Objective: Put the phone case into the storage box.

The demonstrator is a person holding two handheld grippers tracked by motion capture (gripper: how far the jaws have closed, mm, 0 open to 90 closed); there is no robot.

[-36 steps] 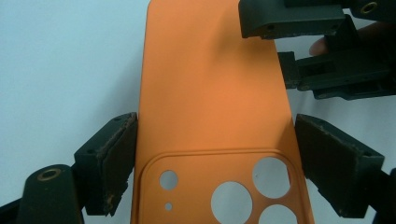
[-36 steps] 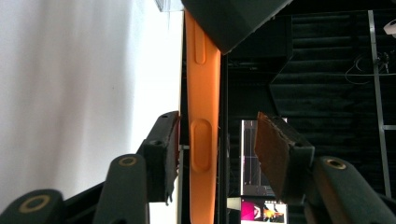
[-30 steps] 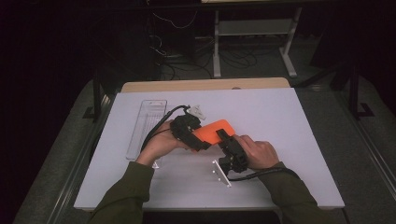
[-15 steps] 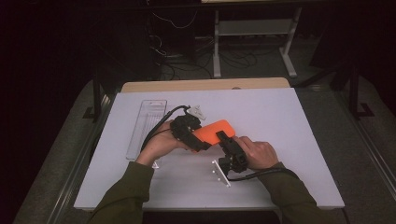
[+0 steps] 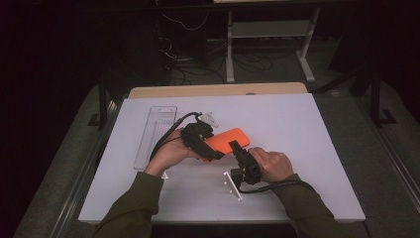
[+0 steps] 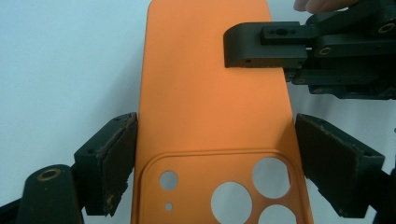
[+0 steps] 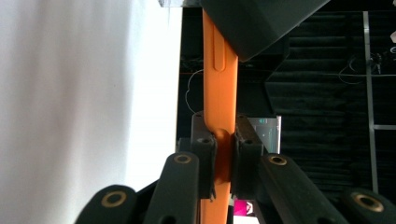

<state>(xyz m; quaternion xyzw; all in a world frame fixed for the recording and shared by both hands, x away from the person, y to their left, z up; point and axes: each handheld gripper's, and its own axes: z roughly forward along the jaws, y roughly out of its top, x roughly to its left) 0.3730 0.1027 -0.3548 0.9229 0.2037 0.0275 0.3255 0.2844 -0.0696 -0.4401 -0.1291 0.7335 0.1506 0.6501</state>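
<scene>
Orange rubbery phone case [image 6: 210, 107]: light, flexible, grippy. Left tongs [image 6: 215, 158] clamp its camera-end sides; right tongs [image 7: 219, 154], just closing, pinch one long edge. Hold edges only.

My left gripper [image 6: 212, 163] clamps orange phone case [image 6: 210, 107] across its width, pads pressing both long edges near camera end. Case back faces me: raised camera panel with three large round holes, two small ones. Case runs away from me over white table [image 6: 70, 56]. My right gripper [image 6: 280, 58] comes in from upper right, one black jaw lying on case's right edge; its jaws just closing on that edge. Fingertip [image 6: 322, 4] shows at top right.
</scene>
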